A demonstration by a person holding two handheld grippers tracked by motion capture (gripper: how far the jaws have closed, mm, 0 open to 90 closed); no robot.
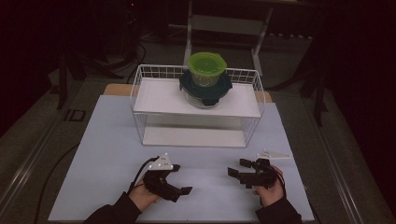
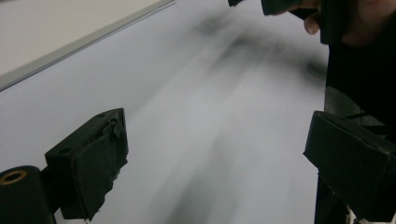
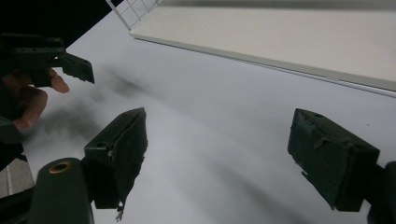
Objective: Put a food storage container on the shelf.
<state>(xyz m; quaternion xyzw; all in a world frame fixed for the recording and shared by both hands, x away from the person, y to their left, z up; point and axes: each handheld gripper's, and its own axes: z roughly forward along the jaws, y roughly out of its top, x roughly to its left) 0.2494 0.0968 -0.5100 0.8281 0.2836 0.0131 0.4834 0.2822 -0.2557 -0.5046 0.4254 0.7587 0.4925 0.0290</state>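
so, the scene as it stands:
table: a pale blue-white surface (image 1: 107, 154), bare along its near edge between the two hands.
wire rack: a white wire basket-shelf (image 1: 140, 93) stands at the far edge of the surface, centred, with an upper white board and a lower white board inside it.
containers: two round lidded tubs sit stacked on the upper board, toward its right half. the lower one is clear with a dark teal clip lid (image 1: 205, 89); the upper, smaller one is green with a green lid (image 1: 207, 67), resting on the teal lid.
contents: both lids are on; i cannot tell what, if anything, is inside either tub.
lower board: nothing is visible on it.
left gripper: (image 1: 180, 181) held in the person's left hand near the near edge, left of centre, jaws pointing toward the middle; in the left gripper view the two black jaws stand wide apart with bare surface between them.
right gripper: (image 1: 237, 169) held in the right hand near the near edge, right of centre, pointing left toward the other gripper; its jaws are wide apart too, holding nothing.
gap: both grippers are well apart from the rack and the tubs.
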